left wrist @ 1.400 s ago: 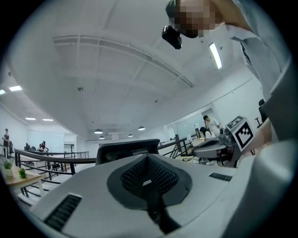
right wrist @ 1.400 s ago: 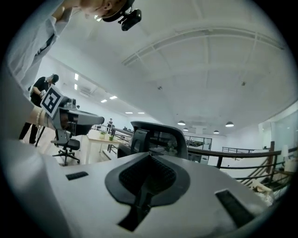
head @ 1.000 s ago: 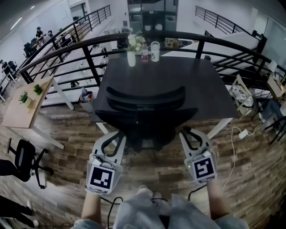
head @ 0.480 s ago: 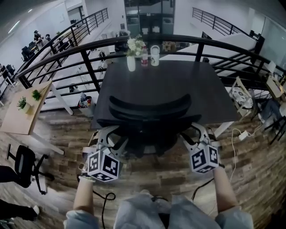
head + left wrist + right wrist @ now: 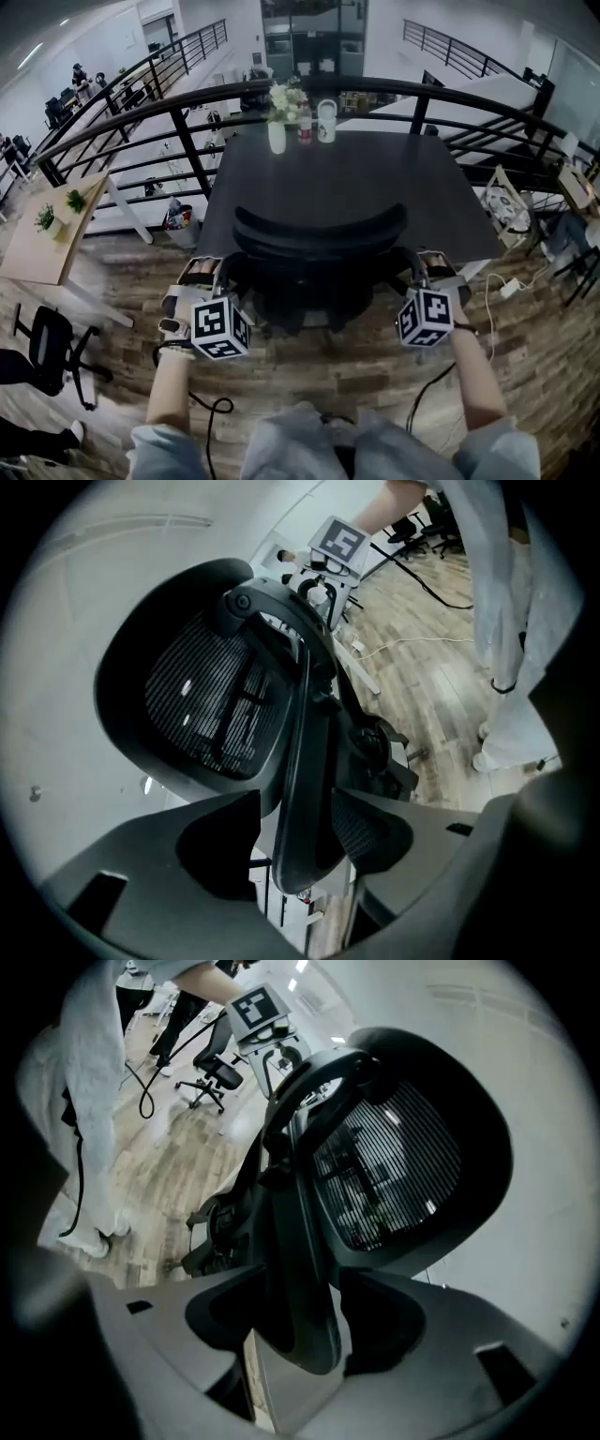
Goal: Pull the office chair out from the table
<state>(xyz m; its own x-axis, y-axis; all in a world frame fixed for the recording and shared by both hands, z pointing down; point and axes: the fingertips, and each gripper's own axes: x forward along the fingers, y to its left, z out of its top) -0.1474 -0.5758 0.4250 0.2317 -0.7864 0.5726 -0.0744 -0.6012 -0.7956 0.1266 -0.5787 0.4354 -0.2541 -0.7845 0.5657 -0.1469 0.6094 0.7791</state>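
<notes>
A black mesh-backed office chair (image 5: 319, 234) stands tucked against the near edge of the dark table (image 5: 347, 173). My left gripper (image 5: 211, 274) is at the backrest's left side and my right gripper (image 5: 428, 269) at its right side. In the left gripper view the jaws of the left gripper (image 5: 300, 808) are opening, and the chair's (image 5: 216, 705) curved black back frame stands between them with gaps on both sides. The right gripper (image 5: 305, 1288) is also opening, astride the same kind of frame edge of the chair (image 5: 394, 1166), without pressing on it.
On the table's far edge stand a white vase of flowers (image 5: 277, 131), a bottle (image 5: 305, 127) and a mug (image 5: 325, 117). A black railing (image 5: 183, 127) curves behind the table. Another office chair (image 5: 47, 342) is at the left; a cable (image 5: 422, 394) lies on the wooden floor.
Both grippers have moved forward from behind the chair to the sides of its backrest, rolled onto their sides, and their jaws have spread apart around the frame edges.
</notes>
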